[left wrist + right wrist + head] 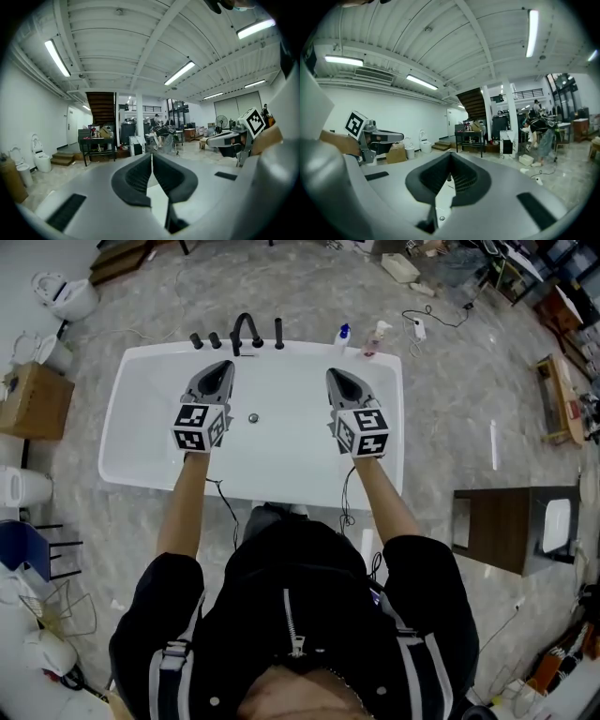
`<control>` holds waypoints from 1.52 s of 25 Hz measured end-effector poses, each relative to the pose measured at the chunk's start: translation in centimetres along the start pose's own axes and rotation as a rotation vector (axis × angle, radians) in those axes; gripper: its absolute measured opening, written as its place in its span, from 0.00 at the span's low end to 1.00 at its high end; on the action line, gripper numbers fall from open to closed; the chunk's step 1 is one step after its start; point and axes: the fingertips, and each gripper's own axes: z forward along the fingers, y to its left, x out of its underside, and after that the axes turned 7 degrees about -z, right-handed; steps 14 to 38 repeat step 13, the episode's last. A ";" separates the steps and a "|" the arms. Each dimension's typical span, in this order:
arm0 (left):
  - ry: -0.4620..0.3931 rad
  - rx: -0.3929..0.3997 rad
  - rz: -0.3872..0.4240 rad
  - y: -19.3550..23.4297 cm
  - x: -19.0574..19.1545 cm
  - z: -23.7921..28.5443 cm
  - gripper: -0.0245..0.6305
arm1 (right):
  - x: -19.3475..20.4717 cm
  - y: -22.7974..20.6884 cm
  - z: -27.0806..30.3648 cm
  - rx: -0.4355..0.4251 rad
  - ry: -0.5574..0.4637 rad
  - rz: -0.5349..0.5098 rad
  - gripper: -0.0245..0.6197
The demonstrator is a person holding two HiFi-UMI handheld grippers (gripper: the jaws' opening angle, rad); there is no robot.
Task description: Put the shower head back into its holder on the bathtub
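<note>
The white bathtub (141,418) lies below me in the head view. On its far rim stand black fittings: a curved spout (246,331), two short knobs (204,339) and a slim upright piece (278,333). I cannot tell which of them is the shower head or its holder. My left gripper (225,367) (151,155) and right gripper (333,376) (450,155) are held side by side above the tub, pointing at the far rim. Both are shut with nothing between the jaws. Both gripper views look level across the room, not at the tub.
Two bottles (343,334) (377,337) stand at the tub's far right corner. The drain (253,417) is in the tub floor. A cardboard box (33,399) and toilets (66,296) are at the left, a dark wooden cabinet (506,526) at the right. Cables trail on the floor.
</note>
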 end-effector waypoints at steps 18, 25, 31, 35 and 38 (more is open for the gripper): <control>0.006 -0.001 -0.032 -2.6 2.1 -0.4 0.09 | 0.6 -1.1 -1.0 0.003 0.002 0.008 0.05; 0.006 -0.001 -0.032 -2.6 2.1 -0.4 0.09 | 0.6 -1.1 -1.0 0.003 0.002 0.008 0.05; 0.006 -0.001 -0.032 -2.6 2.1 -0.4 0.09 | 0.6 -1.1 -1.0 0.003 0.002 0.008 0.05; 0.006 -0.001 -0.032 -2.6 2.1 -0.4 0.09 | 0.6 -1.1 -1.0 0.003 0.002 0.008 0.05; 0.006 -0.001 -0.032 -2.6 2.1 -0.4 0.09 | 0.6 -1.1 -1.0 0.003 0.002 0.008 0.05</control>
